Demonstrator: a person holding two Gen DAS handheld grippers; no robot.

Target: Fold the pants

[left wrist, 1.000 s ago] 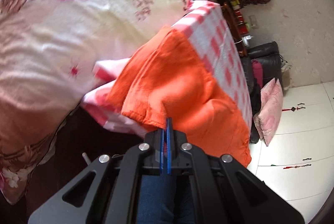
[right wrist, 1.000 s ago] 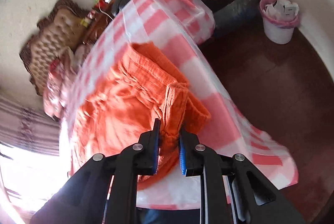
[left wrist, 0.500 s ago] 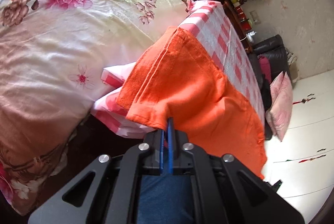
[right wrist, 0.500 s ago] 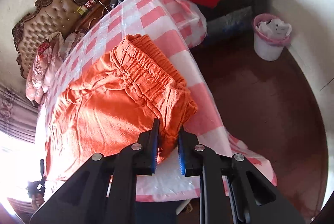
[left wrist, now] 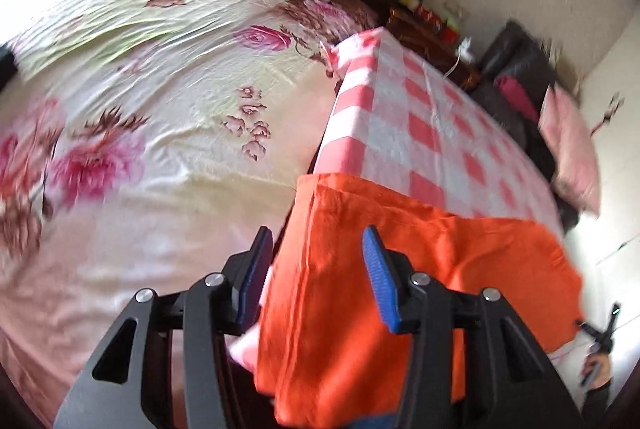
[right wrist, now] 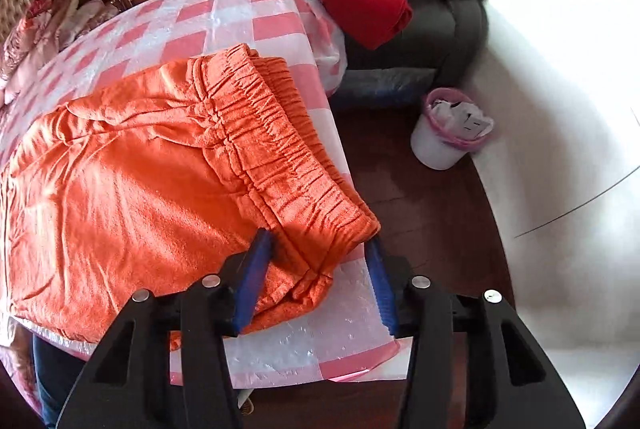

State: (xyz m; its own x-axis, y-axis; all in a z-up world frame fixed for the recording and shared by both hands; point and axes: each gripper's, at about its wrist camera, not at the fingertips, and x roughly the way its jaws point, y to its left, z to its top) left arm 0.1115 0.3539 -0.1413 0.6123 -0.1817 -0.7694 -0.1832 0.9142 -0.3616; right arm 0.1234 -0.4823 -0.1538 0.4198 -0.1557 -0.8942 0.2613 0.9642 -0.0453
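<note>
Pants [right wrist: 152,165] orange, lie flat on checked tablecloth [right wrist: 256,25], folded lengthwise, near table's front edge. Elastic waistband [right wrist: 280,133] at right end by table corner; leg end [left wrist: 320,309] overhangs left edge beside bed [left wrist: 160,109].

Left gripper [left wrist: 316,269]: jaws opening, apart; leg cloth between pads, no pressure seen.

Right gripper [right wrist: 318,265]: jaws opening, apart; waistband corner between blue pads [right wrist: 256,269], released, resting on table.

Bin [right wrist: 448,129] on floor, well apart.
</note>
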